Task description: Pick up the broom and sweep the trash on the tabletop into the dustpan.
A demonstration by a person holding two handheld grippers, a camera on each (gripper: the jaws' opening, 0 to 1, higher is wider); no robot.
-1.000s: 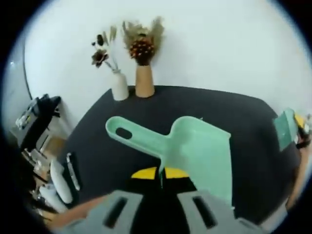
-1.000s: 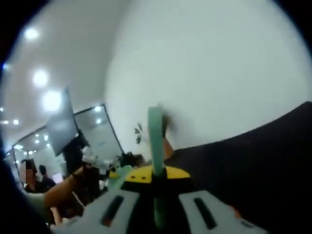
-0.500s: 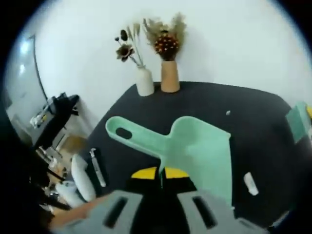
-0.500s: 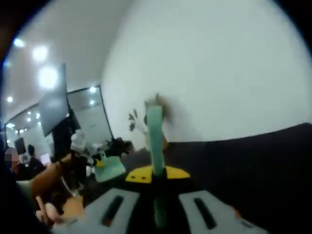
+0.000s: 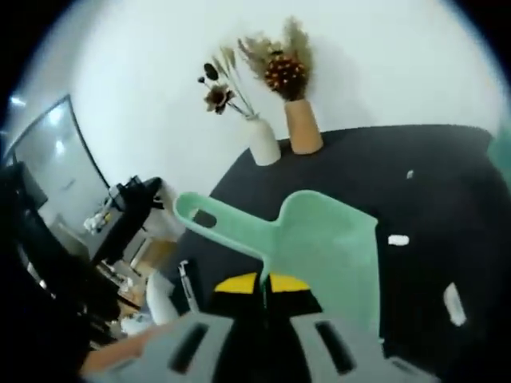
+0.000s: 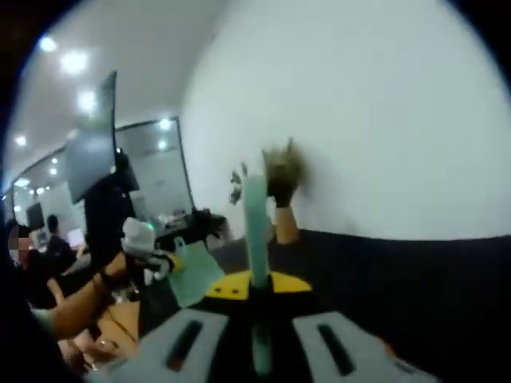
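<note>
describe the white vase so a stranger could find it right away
Look at the far edge of the black tabletop, against the white wall. Two vases stand side by side there; the white vase is the paler one, beside the tan vase, holding thin dried stems with one dark flower.

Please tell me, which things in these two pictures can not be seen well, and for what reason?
- Broom, right gripper view: its head is below the picture's edge; a green handle rises between the shut jaws.
- Dustpan, left gripper view: the gripper's body covers its near edge.
- Trash bits on the table, left gripper view: too small to identify.
- Vases: sharp in the left gripper view, blurred in the right.
</note>
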